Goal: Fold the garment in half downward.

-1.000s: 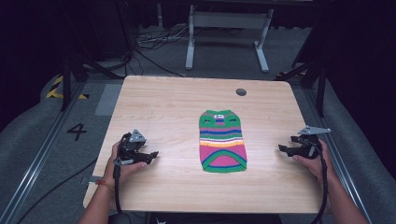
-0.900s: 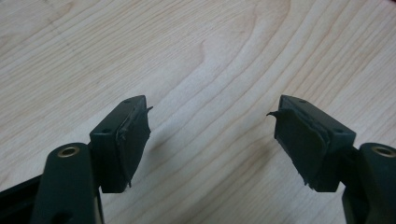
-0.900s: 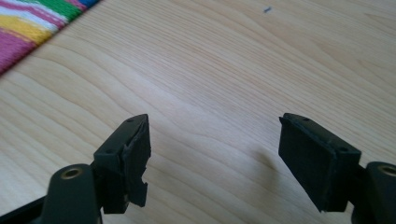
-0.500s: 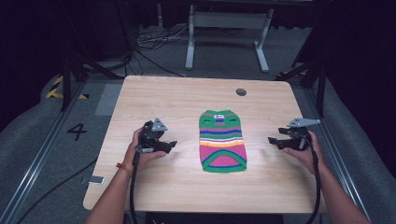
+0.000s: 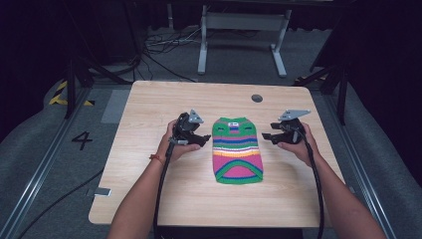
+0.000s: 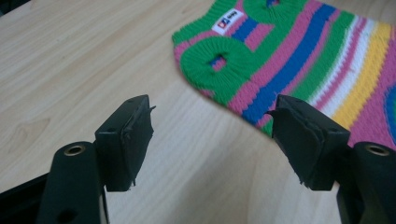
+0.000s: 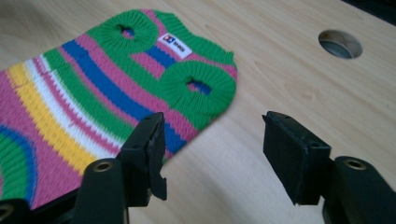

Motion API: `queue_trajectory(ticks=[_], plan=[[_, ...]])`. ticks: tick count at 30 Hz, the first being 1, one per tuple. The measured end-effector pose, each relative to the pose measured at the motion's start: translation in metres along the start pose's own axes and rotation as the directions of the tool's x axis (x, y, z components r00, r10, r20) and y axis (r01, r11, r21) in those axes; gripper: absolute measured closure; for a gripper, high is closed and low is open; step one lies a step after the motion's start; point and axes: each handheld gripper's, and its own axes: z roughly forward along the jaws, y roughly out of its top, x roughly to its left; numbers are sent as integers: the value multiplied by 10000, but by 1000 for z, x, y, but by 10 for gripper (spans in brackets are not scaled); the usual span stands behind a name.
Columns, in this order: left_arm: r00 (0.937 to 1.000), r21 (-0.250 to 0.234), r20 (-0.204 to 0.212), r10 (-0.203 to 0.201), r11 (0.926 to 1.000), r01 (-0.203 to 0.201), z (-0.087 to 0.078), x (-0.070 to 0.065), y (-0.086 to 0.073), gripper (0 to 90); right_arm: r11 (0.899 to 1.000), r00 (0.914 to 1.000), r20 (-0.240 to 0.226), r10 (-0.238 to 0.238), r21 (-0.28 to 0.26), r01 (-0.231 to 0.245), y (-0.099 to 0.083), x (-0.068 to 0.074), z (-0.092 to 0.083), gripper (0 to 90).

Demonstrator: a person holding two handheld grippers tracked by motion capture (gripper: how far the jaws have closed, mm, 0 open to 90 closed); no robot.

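Observation:
A small striped knit sweater (image 5: 237, 149) in green, pink, blue, white and yellow lies flat in the middle of the wooden table (image 5: 149, 109), its collar pointing away from the person. My left gripper (image 5: 205, 139) hovers open just beside the sweater's left edge; in the left gripper view the sweater (image 6: 299, 60) lies ahead and to the right, past the jaws (image 6: 212, 135). On the other side my right gripper (image 5: 265, 136) is open beside the sweater's right edge. The right gripper view has the sweater (image 7: 107, 93) with its two armholes ahead-left of the gripper (image 7: 212, 147).
A round cable hole (image 5: 257, 98) sits in the table near its far edge, right of centre, and appears as the hole (image 7: 340, 44) in the right gripper view. Beyond the table stands a grey metal frame (image 5: 239, 30) with cables on the floor.
Both hands have moved inward and forward, from near the table's side edges to either side of the sweater. The sweater has not moved.

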Motion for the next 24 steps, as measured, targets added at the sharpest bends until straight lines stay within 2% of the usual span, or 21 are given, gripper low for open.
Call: queue_trajectory(ticks=[5,8,10,12,14,16,18,21,24], plan=[[9993,-140,-51,-367,9992,367,15,14,15,328,9999,9999,-34,100,67,-100,18,-7,20,436],[9981,-121,-22,-620,9980,620,25,18,22,349,9998,9998,-92,166,106,-165,27,-10,34,470],[9983,-133,-171,-564,9983,562,30,18,24,369,9997,9996,-190,211,164,-208,32,-12,41,490],[9984,15,-117,-546,9985,547,34,20,25,387,9997,9998,-121,135,199,-132,35,-13,44,492],[9964,166,-78,-850,9962,851,42,22,26,382,9996,9996,-170,209,197,-205,41,-16,50,505],[9928,39,105,-1195,9928,1194,48,25,28,385,9995,9998,-55,166,280,-164,46,-17,59,515],[9920,-23,175,-1252,9921,1252,53,27,30,402,9991,9994,-222,268,347,-261,50,-18,67,521],[9843,76,491,-1696,9855,1694,63,29,31,398,9981,9994,-161,319,535,-310,52,-19,76,522],[9811,170,488,-1872,9823,1866,73,29,32,402,9973,9993,-89,363,642,-356,52,-19,84,526]])
